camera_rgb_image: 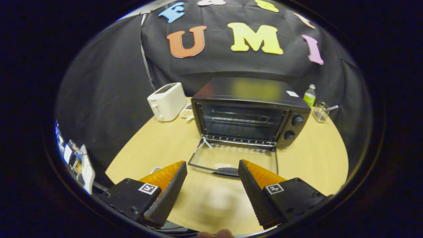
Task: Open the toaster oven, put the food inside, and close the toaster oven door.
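A black toaster oven (251, 109) stands on the round wooden table (158, 145), beyond my fingers. Its glass door (231, 157) lies folded down flat toward me, with the door handle (228, 171) just ahead of my fingertips. Wire racks show inside the dark oven cavity (241, 120). Two knobs (292, 127) sit on the oven's right side. My gripper (213, 165) is open above the table, nothing between its fingers. A small white thing (155, 170) peeks out behind the left finger; I cannot tell what it is.
A white slot toaster (167, 100) stands left of the oven, with a small flat item (187, 111) between them. A green-labelled bottle (309, 96) and a clear glass container (320, 111) stand to the oven's right, at the table's far edge. A fingertip (216, 234) shows beneath the gripper.
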The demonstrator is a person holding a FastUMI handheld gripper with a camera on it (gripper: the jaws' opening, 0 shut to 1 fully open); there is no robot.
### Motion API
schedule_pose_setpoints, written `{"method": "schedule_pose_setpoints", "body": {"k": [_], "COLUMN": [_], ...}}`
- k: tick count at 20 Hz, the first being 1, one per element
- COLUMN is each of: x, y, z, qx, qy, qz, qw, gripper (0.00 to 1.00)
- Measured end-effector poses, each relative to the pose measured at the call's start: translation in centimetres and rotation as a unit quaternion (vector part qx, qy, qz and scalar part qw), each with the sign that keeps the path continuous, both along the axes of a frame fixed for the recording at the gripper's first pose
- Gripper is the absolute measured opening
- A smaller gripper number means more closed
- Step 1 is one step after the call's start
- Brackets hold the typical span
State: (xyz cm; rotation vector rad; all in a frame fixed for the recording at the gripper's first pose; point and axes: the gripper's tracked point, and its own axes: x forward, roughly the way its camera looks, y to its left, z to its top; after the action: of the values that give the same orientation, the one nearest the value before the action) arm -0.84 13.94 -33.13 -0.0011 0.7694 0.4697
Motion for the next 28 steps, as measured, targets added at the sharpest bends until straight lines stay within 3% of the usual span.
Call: {"method": "schedule_pose_setpoints", "body": {"k": [3,9,13,17,21,24,28], "x": [-3.3,-7.0,-7.6,-7.9,-8.3,-8.1,-8.3], "y": [2.6,6.2,7.4,8.6,9.9,9.8,10.0], "z": [-0.7,-3.5,-5.9,-7.8,-8.6,-8.1,-6.7], "qx": [0.037,0.069,0.069,0.097,0.135,0.138,0.145], "qy": [0.081,0.199,0.252,0.318,0.374,0.377,0.366], "qz": [0.034,0.053,0.050,0.028,0.004,0.004,0.022], "qw": [0.995,0.976,0.964,0.943,0.917,0.916,0.919], "gripper": [1.00,1.00,0.98,0.96,0.79,0.46,0.39]}}
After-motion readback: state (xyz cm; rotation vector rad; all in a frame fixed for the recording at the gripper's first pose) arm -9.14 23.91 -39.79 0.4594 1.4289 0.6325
